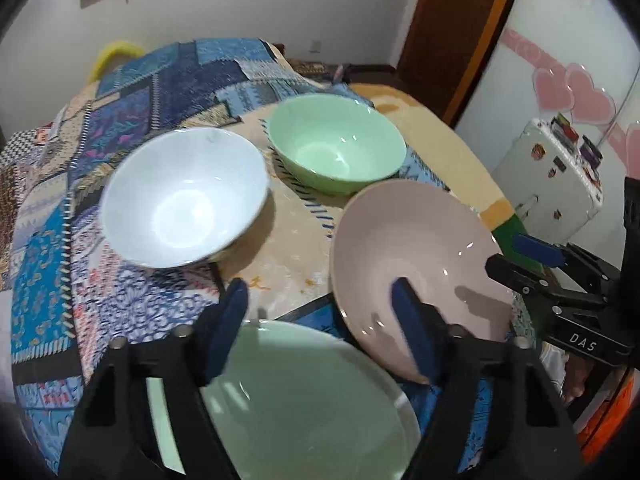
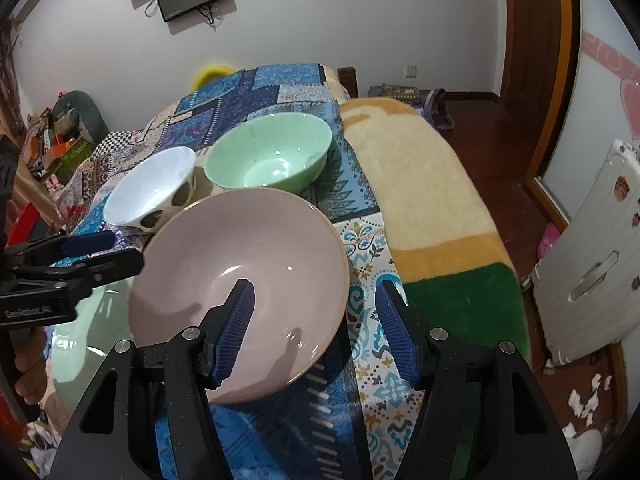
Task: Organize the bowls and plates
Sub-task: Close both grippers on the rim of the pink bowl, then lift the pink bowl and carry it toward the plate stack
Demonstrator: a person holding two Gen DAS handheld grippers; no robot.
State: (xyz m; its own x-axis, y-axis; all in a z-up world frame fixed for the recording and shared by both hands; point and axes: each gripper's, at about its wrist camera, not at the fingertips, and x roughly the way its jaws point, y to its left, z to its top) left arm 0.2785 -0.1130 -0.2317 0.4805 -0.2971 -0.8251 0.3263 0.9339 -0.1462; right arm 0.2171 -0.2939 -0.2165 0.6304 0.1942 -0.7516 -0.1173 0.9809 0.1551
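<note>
Nearest the left gripper [image 1: 320, 312], whose jaws stand apart and hold nothing, lies the green plate [image 1: 304, 400] on the patchwork bed cover [image 1: 60, 240], then the white bowl [image 1: 184, 200], green bowl [image 1: 336, 144] and pink plate [image 1: 416, 248], whose rim sits between the right gripper's [image 2: 314, 328] half-open, non-gripping jaws.

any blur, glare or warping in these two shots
Left wrist view: motion blur smears the pale green ceramic plate and the left tongs; the fisheye bends the brown wooden door frame. Right wrist view: sharper; glare streaks and tong shadows lie on the pink ceramic plate, dark vignette fills the corners.
</note>
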